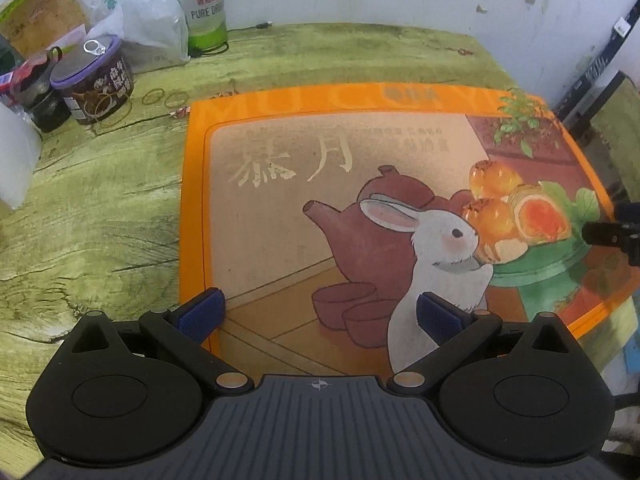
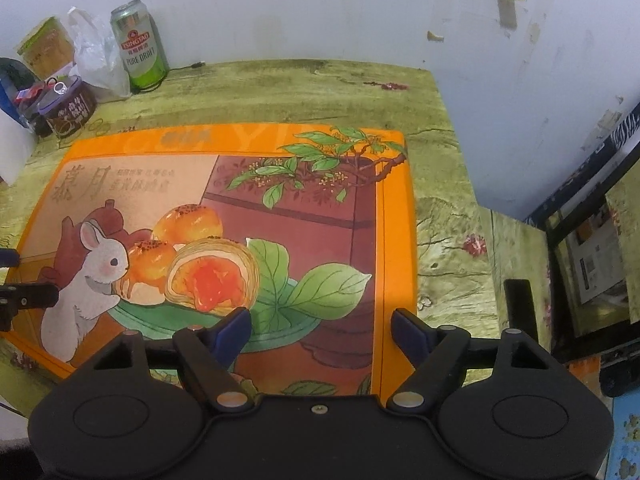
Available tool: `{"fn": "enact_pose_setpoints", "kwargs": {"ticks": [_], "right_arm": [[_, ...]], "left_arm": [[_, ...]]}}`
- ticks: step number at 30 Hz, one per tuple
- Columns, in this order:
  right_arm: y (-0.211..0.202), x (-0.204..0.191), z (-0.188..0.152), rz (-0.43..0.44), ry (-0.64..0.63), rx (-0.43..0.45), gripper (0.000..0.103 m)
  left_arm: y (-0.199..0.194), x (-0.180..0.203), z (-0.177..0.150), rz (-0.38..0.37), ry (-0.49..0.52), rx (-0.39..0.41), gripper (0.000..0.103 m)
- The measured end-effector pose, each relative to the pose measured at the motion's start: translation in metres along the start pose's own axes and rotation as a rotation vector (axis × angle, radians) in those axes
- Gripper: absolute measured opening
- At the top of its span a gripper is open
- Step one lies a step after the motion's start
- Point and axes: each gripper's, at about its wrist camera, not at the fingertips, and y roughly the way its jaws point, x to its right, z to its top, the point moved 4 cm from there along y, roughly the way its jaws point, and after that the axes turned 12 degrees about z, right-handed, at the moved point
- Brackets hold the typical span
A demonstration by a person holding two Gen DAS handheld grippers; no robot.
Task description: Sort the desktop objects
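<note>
The left gripper (image 1: 320, 312) hangs over the near left part of a large orange gift box (image 1: 280, 216), jaws spread wide with nothing between the blue pads (image 1: 200, 314); one pad sits over the box's left border, the other over the painted rabbit (image 1: 436, 264). Whether the pads touch the lid cannot be told.

The right gripper (image 2: 320, 330) is tilted down over the near right part of the same box (image 2: 392, 216), jaws parted fairly wide and holding nothing. Its left pad is above the printed green plate, its right pad (image 2: 410, 334) near the box's orange right border. Each gripper shows at the edge of the other's view.

The box lies flat on a table covered with a green wood-grain cloth (image 1: 100, 216), and takes up most of it. Its lid shows a rabbit, a brown teapot, egg-yolk pastries and a leafy branch.

At the far left corner of the table, well apart from the box, stand a Tsingtao beer can (image 2: 138, 44), a crumpled clear plastic bag (image 2: 96, 56), a dark jar with a purple lid (image 2: 68, 110) and a tan carton (image 2: 48, 50). A few rubber bands (image 1: 164, 98) lie on the cloth between the jar and the box. A white peeling wall (image 2: 320, 8) stands behind.
</note>
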Motion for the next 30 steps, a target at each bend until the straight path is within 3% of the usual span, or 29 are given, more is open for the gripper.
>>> {"fn": "enact_pose_setpoints", "kwargs": {"ticks": [21, 30], "right_arm": [[0.004, 0.003, 0.004, 0.006, 0.005, 0.0, 0.077], [0.001, 0.005, 0.007, 0.022, 0.036, 0.004, 0.075]], "left_arm": [[0.002, 0.008, 0.003, 0.03, 0.049, -0.023, 0.103], [-0.006, -0.006, 0.007, -0.031, 0.0, 0.017, 0.103]]}}
